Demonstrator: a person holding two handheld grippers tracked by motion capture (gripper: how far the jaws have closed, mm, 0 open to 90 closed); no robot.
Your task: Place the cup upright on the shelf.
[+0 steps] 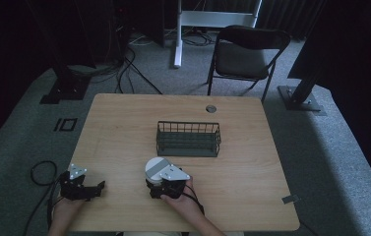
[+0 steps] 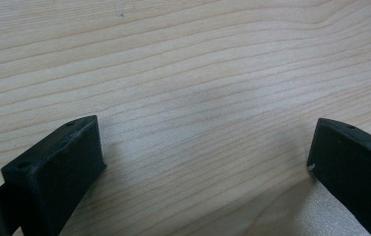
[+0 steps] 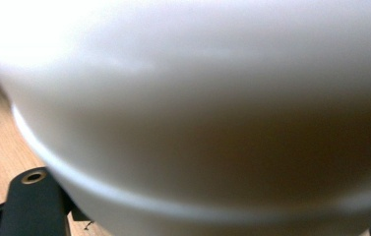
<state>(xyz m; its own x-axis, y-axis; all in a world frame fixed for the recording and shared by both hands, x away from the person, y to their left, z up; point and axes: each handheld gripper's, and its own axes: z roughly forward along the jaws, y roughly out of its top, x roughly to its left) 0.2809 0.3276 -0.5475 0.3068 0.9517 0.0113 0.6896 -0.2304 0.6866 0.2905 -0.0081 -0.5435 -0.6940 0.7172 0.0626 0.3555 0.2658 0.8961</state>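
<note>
Right claw [image 1: 159, 189] clamped on white bowl [image 1: 154, 168] at rim, just above counter [image 1: 124, 128]. Left claw [image 1: 94, 189] released, idle. Looks rigid, smooth, slippery, likely breakable; best gripped at rim

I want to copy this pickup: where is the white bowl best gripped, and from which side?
Grip the white bowl at its near rim, coming from the person's side. It seems to lie upside down, its smooth rounded wall offering little hold, while the rim's thin edge suits two jaws. The right gripper already sits there, but its grasp is hidden.

White bowl [image 1: 154, 168] (plain), dark-green basket [image 1: 188, 140].
</note>
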